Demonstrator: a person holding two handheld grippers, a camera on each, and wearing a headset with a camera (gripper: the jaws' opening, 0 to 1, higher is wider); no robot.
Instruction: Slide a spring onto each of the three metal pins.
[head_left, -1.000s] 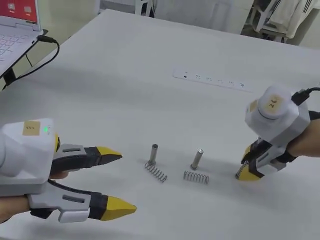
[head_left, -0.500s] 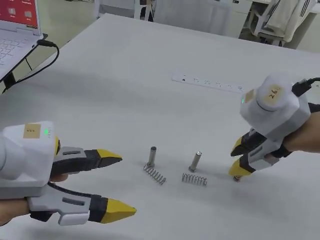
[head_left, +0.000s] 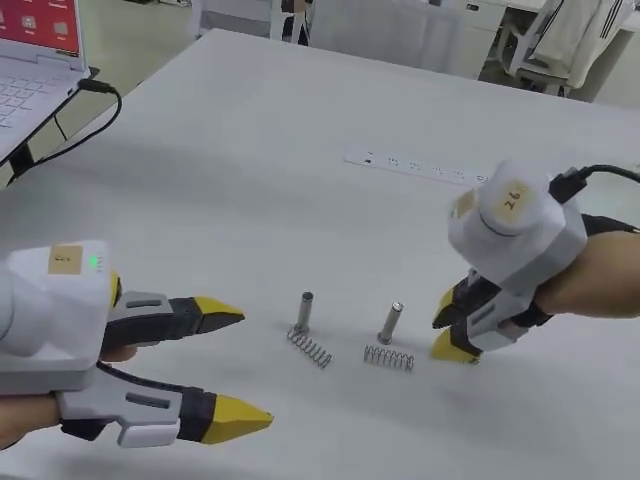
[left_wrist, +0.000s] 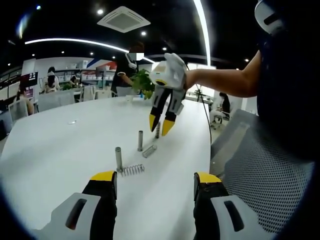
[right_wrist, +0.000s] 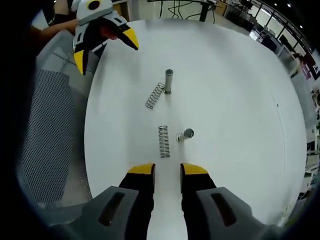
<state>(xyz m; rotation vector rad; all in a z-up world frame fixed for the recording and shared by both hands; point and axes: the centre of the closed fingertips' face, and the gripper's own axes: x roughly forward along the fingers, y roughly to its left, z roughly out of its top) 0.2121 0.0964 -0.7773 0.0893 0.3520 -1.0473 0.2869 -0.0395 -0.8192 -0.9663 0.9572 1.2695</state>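
Two bare metal pins (head_left: 305, 310) (head_left: 392, 321) stand upright on the white table, each with a loose spring (head_left: 310, 347) (head_left: 389, 357) lying at its foot. My right gripper (head_left: 447, 325) hovers just right of the right-hand pin, open, with nothing between its fingers; in the right gripper view (right_wrist: 167, 169) the nearer spring (right_wrist: 163, 141) lies just ahead of its tips. In the left gripper view a third pin (left_wrist: 158, 131), seemingly wearing a spring, shows behind the right gripper's (left_wrist: 159, 125) tips. My left gripper (head_left: 240, 368) rests open at the lower left, well short of the pins.
A white power strip (head_left: 420, 165) lies farther back on the table. A laptop (head_left: 30, 50) and its black cable (head_left: 60, 140) sit at the far left. A grey mesh chair (left_wrist: 260, 165) stands beside the table's near edge.
My right gripper has opened off the spring at the rightmost pin, lifted and moved left toward the middle pin. The left gripper has stayed put.
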